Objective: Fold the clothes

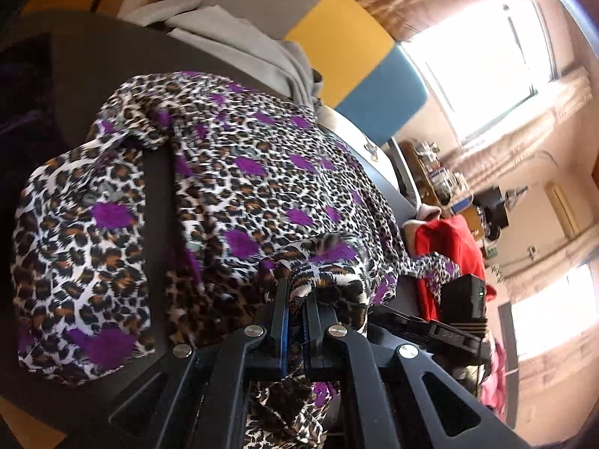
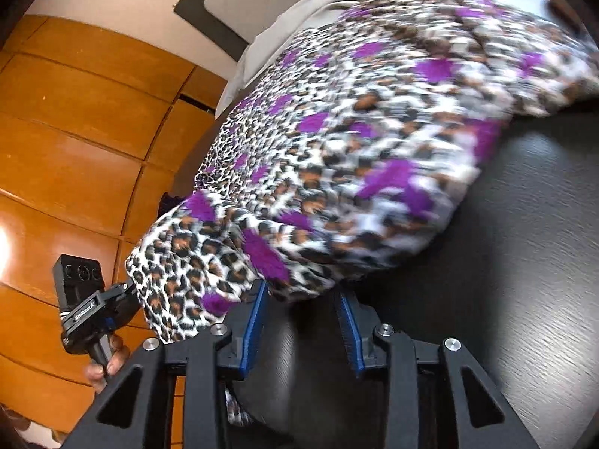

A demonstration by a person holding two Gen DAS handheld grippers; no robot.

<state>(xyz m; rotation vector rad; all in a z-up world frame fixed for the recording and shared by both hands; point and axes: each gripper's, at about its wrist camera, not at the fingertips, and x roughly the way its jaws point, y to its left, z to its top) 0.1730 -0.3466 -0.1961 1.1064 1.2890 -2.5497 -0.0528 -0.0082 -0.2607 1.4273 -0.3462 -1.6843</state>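
Note:
A leopard-print garment with purple spots [image 1: 239, 172] lies spread over a dark round table [image 1: 86, 60]. My left gripper [image 1: 297, 299] is shut on a bunched edge of that garment near the table's near side. In the right wrist view the same garment [image 2: 355, 142] covers the table's [image 2: 524, 224] upper part, and its lower edge hangs just ahead of my right gripper [image 2: 303, 303]. The right gripper is open, blue pads [image 2: 254, 325] wide apart, with the cloth's edge resting at their tips but not pinched. The picture there is blurred.
A grey garment [image 1: 239, 45] lies at the table's far side, also seen as grey cloth [image 2: 299, 7]. A red garment [image 1: 449, 254] and pink cloth [image 1: 494, 381] sit to the right. The other hand-held gripper with a hand [image 2: 93, 318] shows over the wooden floor [image 2: 75, 131].

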